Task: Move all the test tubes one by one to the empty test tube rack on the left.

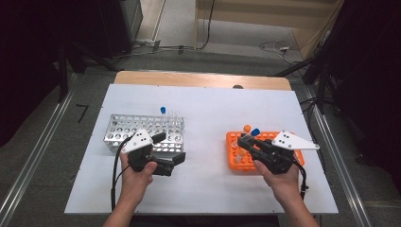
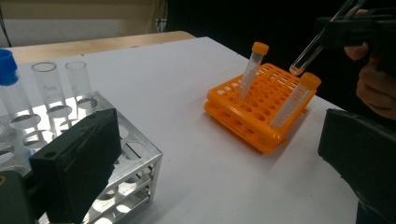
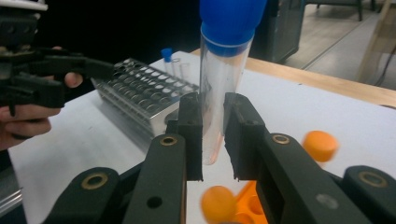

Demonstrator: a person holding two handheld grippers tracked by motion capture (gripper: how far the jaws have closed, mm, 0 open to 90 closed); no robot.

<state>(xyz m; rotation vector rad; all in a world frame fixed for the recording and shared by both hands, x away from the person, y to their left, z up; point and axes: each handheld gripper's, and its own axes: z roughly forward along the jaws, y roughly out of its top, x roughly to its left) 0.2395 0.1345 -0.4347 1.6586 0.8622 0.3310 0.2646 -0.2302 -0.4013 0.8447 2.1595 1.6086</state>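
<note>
Racks [image 1: 144, 131]: two; orange-capped tubes [image 2: 251, 70]: two.

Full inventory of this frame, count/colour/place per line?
Table: 1, white top with a wood edge at the far side.
Metal rack: 1, silver, table's left half, by the left gripper.
Tubes in metal rack: 3, clear, one with a blue cap and two uncapped, far corner of the rack.
Orange rack: 1, orange, table's right half.
Orange-capped tubes: 2, clear with orange caps, standing tilted in the orange rack.
Blue-capped tube: 1, clear with a blue cap, held above the orange rack.
Left gripper: 1, black, jaws open, beside the metal rack.
Right gripper: 1, black, shut on the blue-capped tube.
Hands: 2, one on each gripper.
</note>
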